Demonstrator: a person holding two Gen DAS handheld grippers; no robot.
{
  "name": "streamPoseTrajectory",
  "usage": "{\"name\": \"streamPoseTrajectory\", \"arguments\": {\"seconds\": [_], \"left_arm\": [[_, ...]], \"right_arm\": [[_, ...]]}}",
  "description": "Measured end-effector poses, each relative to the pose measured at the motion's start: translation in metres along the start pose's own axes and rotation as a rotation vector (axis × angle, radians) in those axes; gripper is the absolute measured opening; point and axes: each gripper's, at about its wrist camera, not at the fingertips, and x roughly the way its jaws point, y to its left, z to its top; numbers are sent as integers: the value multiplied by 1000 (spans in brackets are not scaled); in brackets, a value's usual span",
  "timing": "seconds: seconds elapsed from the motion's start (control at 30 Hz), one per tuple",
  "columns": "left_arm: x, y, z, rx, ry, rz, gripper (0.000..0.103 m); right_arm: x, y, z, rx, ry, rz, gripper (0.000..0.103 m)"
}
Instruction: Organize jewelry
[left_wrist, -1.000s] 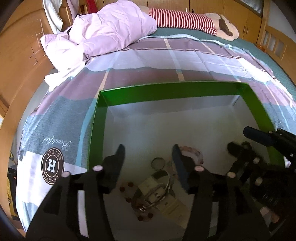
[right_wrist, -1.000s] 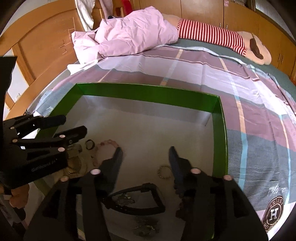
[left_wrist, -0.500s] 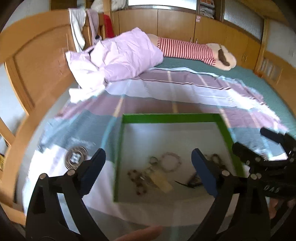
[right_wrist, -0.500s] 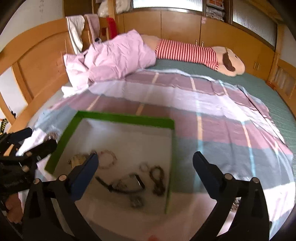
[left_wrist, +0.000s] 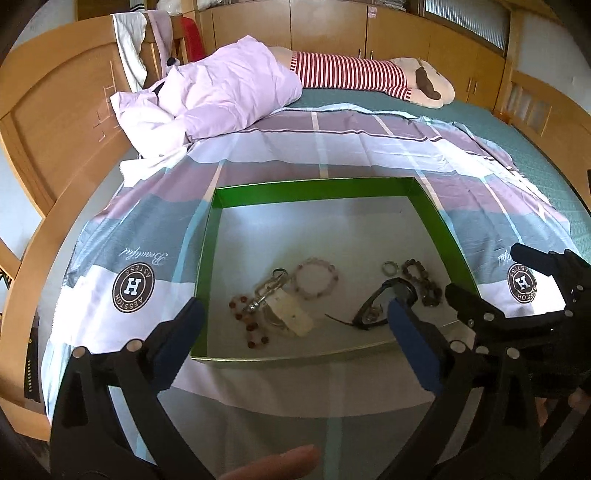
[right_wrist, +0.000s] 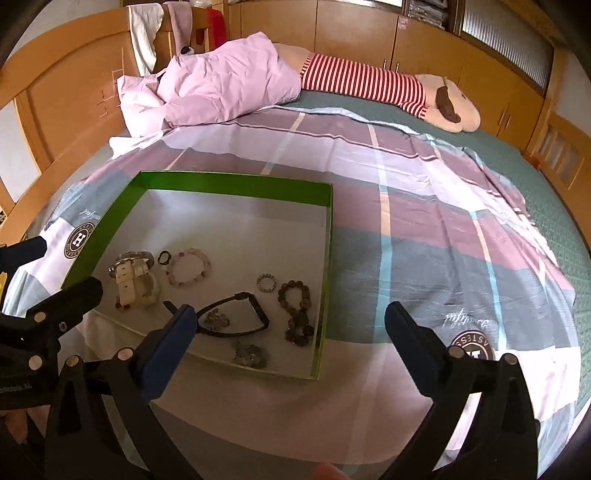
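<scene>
— Both claws are gaping wide, see? Left claw (left_wrist: 291, 314) hangs over the near edge of the green box (left_wrist: 314, 190), nothing between its blue pads (left_wrist: 410, 339). Right claw (right_wrist: 284, 314) is spread just as far, one pad over the box's near corner, the other over the bedspread (right_wrist: 424, 229), and it grips nothing either.

— And the jewelry?

— All lying loose on the pale floor of the box, toward the near side. On the left there's a white watch (right_wrist: 129, 277) with a dark red bead string (left_wrist: 247, 321) beside it. Just right of the watch, a small dark ring (right_wrist: 163, 256), then a pale pink bead bracelet (right_wrist: 189, 267).

— What's the black loop in the middle?

— A black band (right_wrist: 236, 314), curved, with a little silvery piece (right_wrist: 216, 319) inside the loop. Another silvery piece (right_wrist: 249, 354) sits nearer the front wall. To the right, a small pale ring (right_wrist: 266, 283), and next to it a brown bead bracelet (right_wrist: 297, 312) close to the right wall.

— Where's the box itself?

— Flat on the checked bedspread, at the foot of the bed. Further up there's a crumpled pink quilt (left_wrist: 221, 96) and a striped plush toy (left_wrist: 369, 77) against the wooden cupboards.
</scene>
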Motion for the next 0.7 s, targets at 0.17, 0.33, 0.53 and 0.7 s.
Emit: {"name": "streamPoseTrajectory", "arguments": {"seconds": [0.17,0.33,0.53,0.7], "left_arm": [[0,3,0,-9,-4,0,98],[0,4,0,-9,-7,5,98],[1,5,1,-3,-7,7,98],[1,4,0,-3,-7,9,98]], "right_arm": [[-2,0,1,2,-6,-2,100],[-2,0,1,5,-3,-4,100],[-1,1,1,7,-1,-9,100],[-1,1,0,8,-1,-13,100]]}}
